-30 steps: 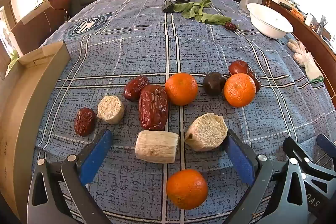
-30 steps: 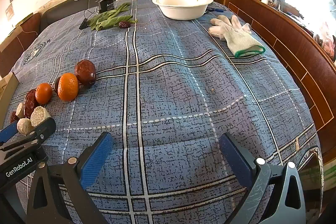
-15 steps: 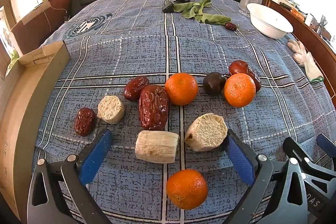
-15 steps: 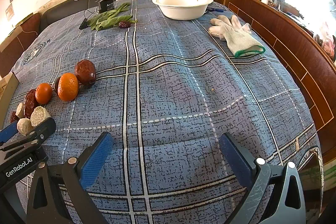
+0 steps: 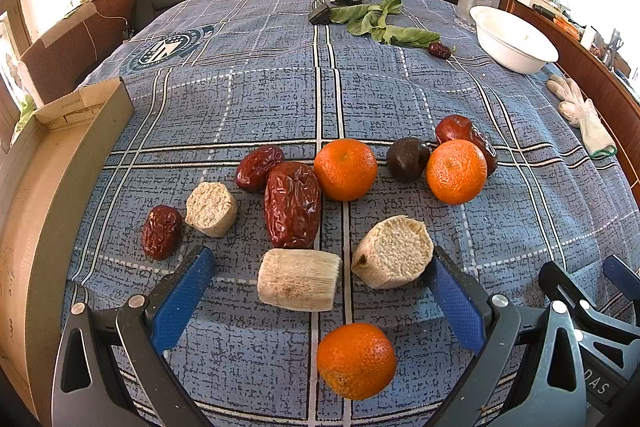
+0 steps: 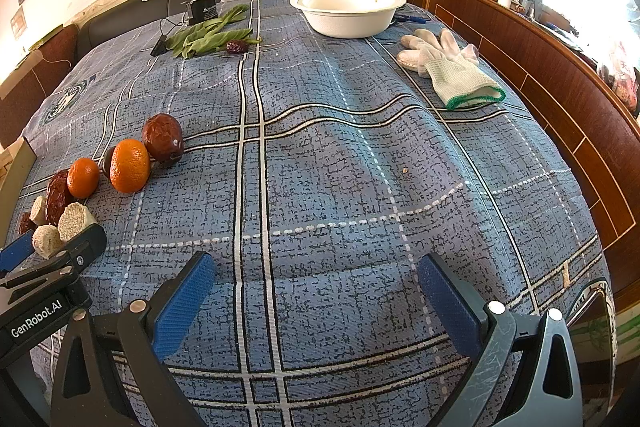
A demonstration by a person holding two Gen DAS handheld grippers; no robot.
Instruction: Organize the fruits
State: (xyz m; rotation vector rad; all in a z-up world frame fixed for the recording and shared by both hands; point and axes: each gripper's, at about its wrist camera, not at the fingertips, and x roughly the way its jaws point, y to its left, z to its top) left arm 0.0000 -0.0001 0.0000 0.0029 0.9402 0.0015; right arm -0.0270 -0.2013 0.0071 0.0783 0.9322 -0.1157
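My left tool point(image 5: 316, 283) hangs spread wide and empty, exactly where it was a second ago; nothing in either view has shifted, so I judge I'm still lining up, not grasping yet. Between its blue pads lies the pale fibrous cylinder point(image 5: 298, 279), and a second cut chunk point(image 5: 394, 251) sits just touching the right-hand pad. Nearest me, below the pads, is one orange point(image 5: 356, 360). Further out on the blue plaid cloth point(image 5: 280, 99): the big wrinkled red date point(image 5: 293, 203), a smaller date point(image 5: 258, 167) behind it, an orange point(image 5: 345, 169) touching the big date, a dark round fruit point(image 5: 407, 159), and another orange point(image 5: 456, 171). My right tool point(image 6: 316, 291) is also spread, empty, over bare cloth, well apart from the fruit. Far off on its side stands the white bowl point(image 6: 348, 23), which looks empty, a likely destination, though that's my guess. No fruit sorted so far; the whole job remains.
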